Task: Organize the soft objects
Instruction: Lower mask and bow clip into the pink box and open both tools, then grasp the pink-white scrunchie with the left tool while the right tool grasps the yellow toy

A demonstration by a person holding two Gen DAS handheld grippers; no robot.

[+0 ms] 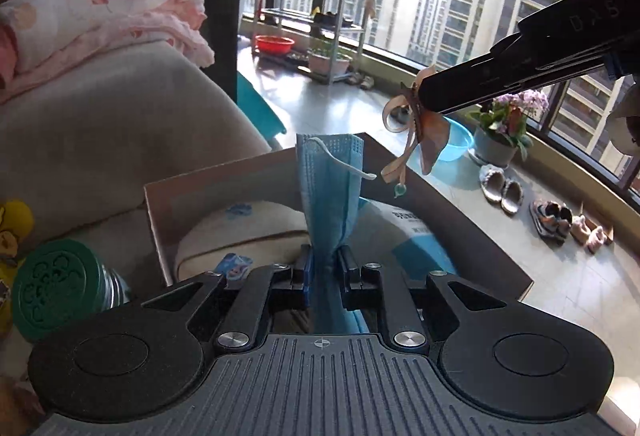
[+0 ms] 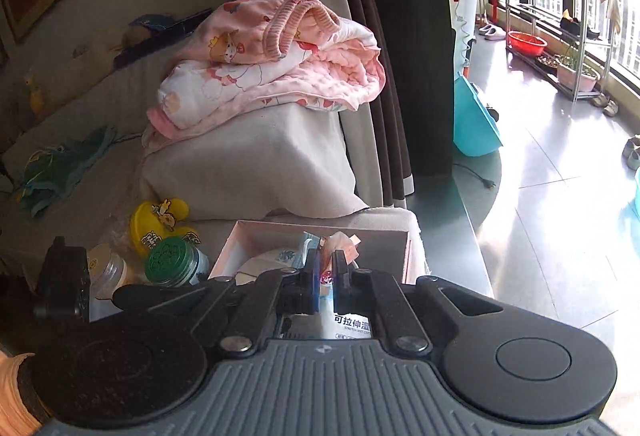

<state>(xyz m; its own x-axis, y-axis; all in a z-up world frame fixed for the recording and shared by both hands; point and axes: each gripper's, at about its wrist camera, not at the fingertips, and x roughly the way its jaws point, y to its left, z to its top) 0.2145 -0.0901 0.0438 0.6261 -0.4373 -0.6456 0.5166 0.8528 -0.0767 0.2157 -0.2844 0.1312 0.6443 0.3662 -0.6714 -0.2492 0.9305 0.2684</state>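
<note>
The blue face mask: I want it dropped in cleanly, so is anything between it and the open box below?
Nothing visible blocks it. The face mask hangs from the left gripper above the box. The right gripper, pinching a pink ribbon, is off to the side. The box already holds packets.

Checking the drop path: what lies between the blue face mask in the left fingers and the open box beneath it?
Nothing. In the left wrist view the blue face mask hangs directly above the box, already holding a white pouch.
</note>
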